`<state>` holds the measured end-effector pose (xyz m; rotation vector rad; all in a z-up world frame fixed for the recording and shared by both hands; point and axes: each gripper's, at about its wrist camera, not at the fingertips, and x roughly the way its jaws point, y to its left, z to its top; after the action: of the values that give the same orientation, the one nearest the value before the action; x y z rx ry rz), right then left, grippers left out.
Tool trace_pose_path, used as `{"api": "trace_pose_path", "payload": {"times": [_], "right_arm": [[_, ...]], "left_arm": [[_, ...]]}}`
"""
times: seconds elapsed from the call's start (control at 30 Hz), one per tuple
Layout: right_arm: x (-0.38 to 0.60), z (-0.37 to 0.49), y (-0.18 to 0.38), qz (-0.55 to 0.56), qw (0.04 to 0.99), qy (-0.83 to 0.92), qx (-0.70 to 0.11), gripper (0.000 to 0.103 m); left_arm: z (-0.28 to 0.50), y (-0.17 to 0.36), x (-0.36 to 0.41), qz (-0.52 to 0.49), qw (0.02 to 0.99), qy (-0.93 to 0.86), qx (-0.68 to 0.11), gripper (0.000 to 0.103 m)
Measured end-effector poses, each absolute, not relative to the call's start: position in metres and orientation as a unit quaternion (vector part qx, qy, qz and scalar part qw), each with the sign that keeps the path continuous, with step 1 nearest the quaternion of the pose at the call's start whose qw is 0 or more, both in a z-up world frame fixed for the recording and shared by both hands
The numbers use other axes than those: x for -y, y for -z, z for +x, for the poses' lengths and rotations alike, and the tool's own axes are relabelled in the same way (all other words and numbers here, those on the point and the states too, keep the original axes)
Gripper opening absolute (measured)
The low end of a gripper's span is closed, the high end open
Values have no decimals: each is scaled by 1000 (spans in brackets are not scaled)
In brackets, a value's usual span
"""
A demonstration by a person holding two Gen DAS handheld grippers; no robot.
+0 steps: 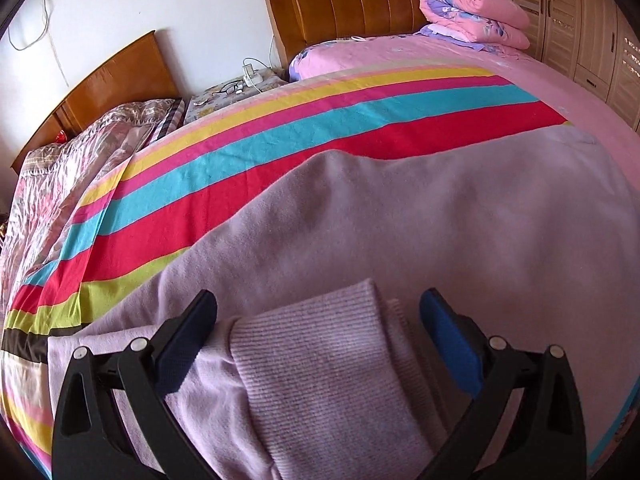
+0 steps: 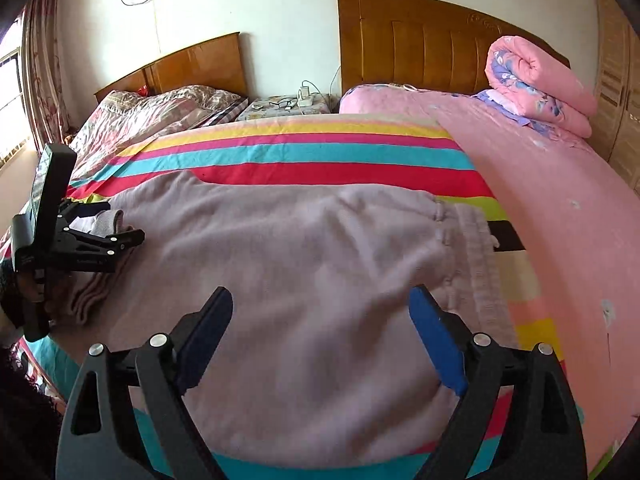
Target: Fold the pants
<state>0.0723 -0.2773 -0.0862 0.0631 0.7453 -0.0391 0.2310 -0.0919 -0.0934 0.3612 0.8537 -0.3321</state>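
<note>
Lilac sweatpants [image 2: 288, 248] lie flat on a striped sheet [image 2: 304, 148] on the bed, waistband [image 2: 476, 256] to the right, legs to the left. In the left wrist view my left gripper [image 1: 318, 300] is open, its jaws either side of a ribbed leg cuff [image 1: 320, 352] that lies on top of the pants [image 1: 460, 220]. It also shows in the right wrist view [image 2: 100, 220] at the far left. My right gripper [image 2: 322, 296] is open and empty, just above the pants' seat near the front edge.
A rolled pink quilt [image 2: 540, 84] sits at the head of the pink bed [image 2: 560, 208]. A nightstand [image 2: 280, 106] with glasses and a charger stands between the two headboards. A second bed [image 2: 160, 116] lies at left, wardrobe doors [image 1: 572, 20] at right.
</note>
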Motion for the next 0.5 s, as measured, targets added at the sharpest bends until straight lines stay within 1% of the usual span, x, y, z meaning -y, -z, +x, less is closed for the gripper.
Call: {"api": "trace_pose_path", "payload": {"times": [0.1, 0.17, 0.2, 0.37, 0.5], "right_arm": [[278, 67, 109, -3, 914, 49, -402, 87], [271, 60, 118, -41, 915, 54, -398, 86], [271, 55, 116, -34, 918, 56, -392, 86], [309, 12, 95, 125, 932, 32, -339, 86], [339, -24, 105, 222, 913, 53, -339, 86]], "left_arm": [[231, 95, 96, 184, 879, 157, -410, 101], [230, 96, 96, 184, 878, 157, -412, 102], [230, 96, 96, 183, 878, 158, -413, 102], [232, 96, 92, 171, 877, 163, -419, 102], [232, 96, 92, 170, 877, 163, -418, 102]]}}
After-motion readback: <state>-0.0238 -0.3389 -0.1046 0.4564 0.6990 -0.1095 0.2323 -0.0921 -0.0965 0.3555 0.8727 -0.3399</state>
